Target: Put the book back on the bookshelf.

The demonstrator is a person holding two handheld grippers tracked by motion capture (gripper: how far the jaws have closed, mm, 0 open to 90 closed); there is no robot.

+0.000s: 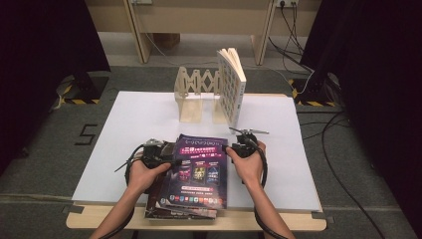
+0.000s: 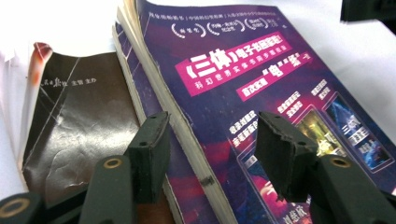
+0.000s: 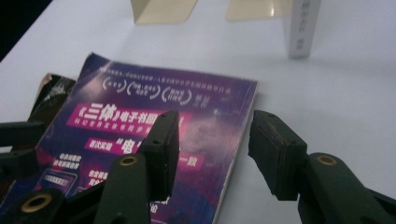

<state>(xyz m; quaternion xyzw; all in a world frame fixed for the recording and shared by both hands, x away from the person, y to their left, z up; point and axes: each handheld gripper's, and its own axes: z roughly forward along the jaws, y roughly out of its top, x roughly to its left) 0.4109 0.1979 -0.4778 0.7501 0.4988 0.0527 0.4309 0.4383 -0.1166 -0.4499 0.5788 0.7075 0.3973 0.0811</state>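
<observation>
Left gripper view, purple book's [image 2: 261,93] edge between released left hand-held gripper [image 2: 212,140], right hand-held gripper [image 3: 212,140] released astride opposite edge

Purple book [image 1: 198,169], white table [image 1: 134,119]

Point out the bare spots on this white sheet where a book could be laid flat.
Free: the white sheet left of the wooden book rack, and the strip right of the purple book out to the sheet's right edge. Crowded: the near middle, where the purple book tops a stack of books with both claws beside it, and the far middle around the standing white book.
</observation>
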